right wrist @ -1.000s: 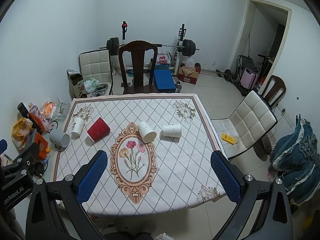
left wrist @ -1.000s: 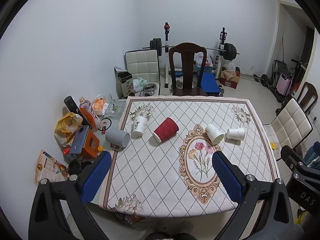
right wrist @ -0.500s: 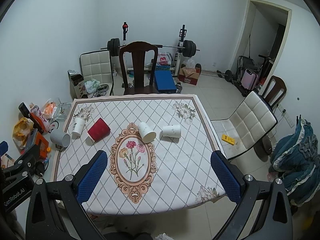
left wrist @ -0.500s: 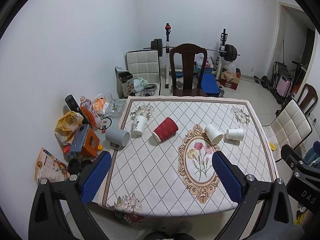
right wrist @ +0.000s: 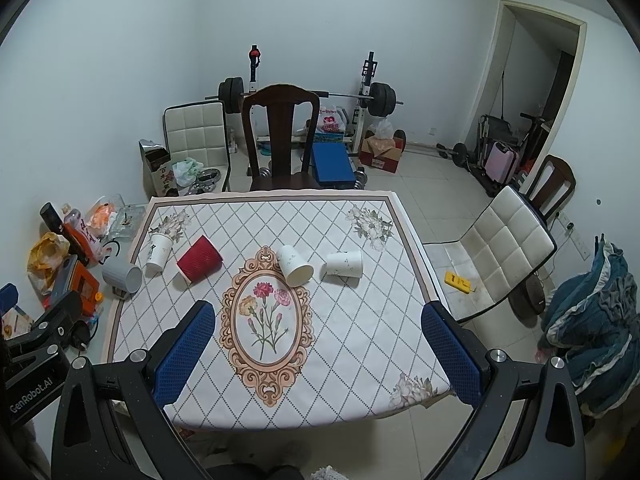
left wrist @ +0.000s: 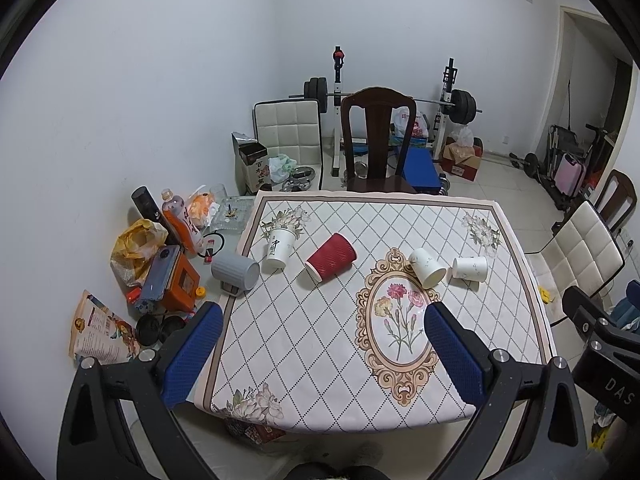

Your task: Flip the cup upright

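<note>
Several cups are on the patterned tablecloth (left wrist: 320, 340). A grey mug (left wrist: 235, 273) lies on its side at the left edge. A white paper cup with writing (left wrist: 279, 247) stands upright beside it. A red ribbed cup (left wrist: 331, 257) lies on its side. Two white cups (left wrist: 427, 268) (left wrist: 470, 269) lie on their sides right of centre. The same cups show in the right wrist view: grey mug (right wrist: 122, 276), red cup (right wrist: 199, 259), white cups (right wrist: 295, 265) (right wrist: 344, 264). My left gripper (left wrist: 320, 356) and right gripper (right wrist: 318, 354) are open and empty, high above the near edge.
A dark wooden chair (left wrist: 378, 140) stands at the table's far side, with a weight bench behind it. Bottles, bags and boxes (left wrist: 168, 248) crowd the floor left of the table. A white padded chair (right wrist: 500, 248) stands to the right.
Both views have shifted slightly; the table sits a little farther and higher in frame. The cups have not moved. Both grippers stay open.
</note>
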A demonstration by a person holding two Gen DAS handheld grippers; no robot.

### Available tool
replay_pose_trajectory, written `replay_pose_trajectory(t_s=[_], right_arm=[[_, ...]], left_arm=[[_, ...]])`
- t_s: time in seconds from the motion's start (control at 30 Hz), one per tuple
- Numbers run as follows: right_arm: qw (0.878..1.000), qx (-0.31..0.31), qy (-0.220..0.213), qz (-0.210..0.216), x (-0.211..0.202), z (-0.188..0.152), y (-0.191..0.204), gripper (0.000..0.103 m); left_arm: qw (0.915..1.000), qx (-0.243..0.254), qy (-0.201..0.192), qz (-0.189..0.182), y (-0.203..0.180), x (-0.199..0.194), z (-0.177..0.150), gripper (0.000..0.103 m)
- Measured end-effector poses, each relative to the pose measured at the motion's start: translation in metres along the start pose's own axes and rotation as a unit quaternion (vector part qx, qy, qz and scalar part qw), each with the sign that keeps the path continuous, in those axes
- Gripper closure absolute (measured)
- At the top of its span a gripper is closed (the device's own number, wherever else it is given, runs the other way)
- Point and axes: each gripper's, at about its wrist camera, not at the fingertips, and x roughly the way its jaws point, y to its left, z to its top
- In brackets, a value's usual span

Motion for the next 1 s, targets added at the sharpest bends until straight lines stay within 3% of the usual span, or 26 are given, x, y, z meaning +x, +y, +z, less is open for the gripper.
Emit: replay_pose_trajectory(t_s=[0.63,0.83,1.0], right_arm=[[1.000,0.006,0.007,0.015,-0.003,0.003,-0.001,0.000],[0.997,-0.007,0.059,0.042,0.058,-0.007,0.012,0.000],[0.991,-0.035,0.118,0.046,0.133,-0.030,0.044,0.000]], left_arm=[[0.9997,-0.013,0.010,0.017,0.004,0.009,-0.006,0.000],[0.9938,-0.051,0.061,0.078,0.029,0.065,-0.021,0.000],[0.9805,-0.071,0.136,0.122,0.068,0.130,-0.044,0.000]])
